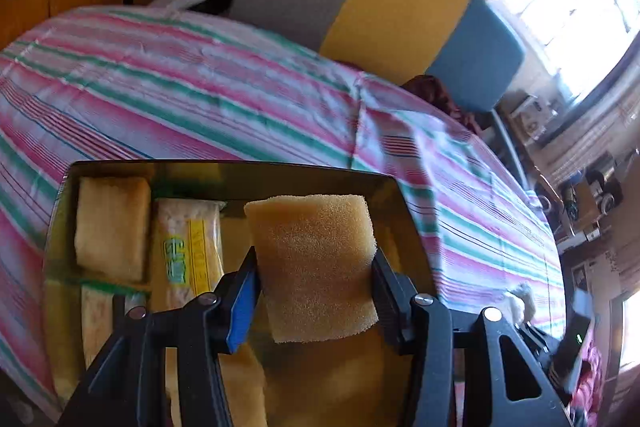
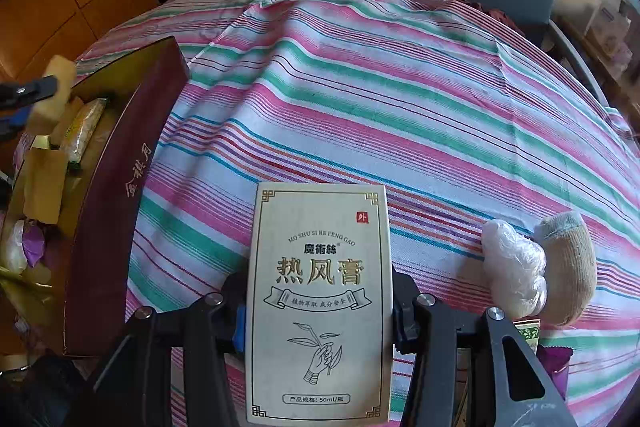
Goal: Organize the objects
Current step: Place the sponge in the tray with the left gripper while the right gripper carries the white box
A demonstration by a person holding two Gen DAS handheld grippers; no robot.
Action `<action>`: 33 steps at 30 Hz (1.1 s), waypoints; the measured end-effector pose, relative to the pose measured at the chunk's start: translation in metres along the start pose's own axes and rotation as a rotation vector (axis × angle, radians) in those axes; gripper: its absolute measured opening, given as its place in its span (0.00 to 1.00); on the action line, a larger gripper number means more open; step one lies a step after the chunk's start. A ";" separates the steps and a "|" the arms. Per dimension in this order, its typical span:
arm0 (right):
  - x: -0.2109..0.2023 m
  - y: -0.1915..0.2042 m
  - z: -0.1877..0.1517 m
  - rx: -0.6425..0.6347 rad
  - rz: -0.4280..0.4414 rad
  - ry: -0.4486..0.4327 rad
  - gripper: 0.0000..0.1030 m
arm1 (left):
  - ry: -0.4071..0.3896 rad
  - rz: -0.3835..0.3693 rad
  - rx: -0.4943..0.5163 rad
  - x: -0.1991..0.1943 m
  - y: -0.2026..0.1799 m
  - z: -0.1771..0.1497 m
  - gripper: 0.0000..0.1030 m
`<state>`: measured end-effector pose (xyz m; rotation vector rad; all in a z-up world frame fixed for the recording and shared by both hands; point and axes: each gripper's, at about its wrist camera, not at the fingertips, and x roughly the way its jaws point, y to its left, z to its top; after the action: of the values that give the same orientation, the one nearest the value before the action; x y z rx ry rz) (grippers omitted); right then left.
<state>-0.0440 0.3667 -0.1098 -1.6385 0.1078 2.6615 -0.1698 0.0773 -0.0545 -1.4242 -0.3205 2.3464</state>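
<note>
one sponge (image 1: 316,267), one carton (image 2: 320,303), one gift box (image 2: 120,195)

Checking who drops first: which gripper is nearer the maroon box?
Left. The left gripper holds its sponge over the maroon box; the right gripper is beside it, above the striped cloth.

I get strong daylight from the window (image 1: 576,23) at upper right, blown out to white in the left wrist view. That view is smeared with motion blur across the striped cloth (image 1: 200,87); the right wrist view is sharp. Both bend hard at the edges, corners dark
</note>
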 end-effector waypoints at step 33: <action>-0.028 -0.013 0.009 0.117 0.023 -0.083 0.50 | -0.159 0.190 0.004 -0.087 0.046 -0.043 0.74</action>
<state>-0.0383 0.3810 -0.0814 -1.5003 0.2779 2.6788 -0.1046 -0.0015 -0.0225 -1.3198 -0.2321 2.6192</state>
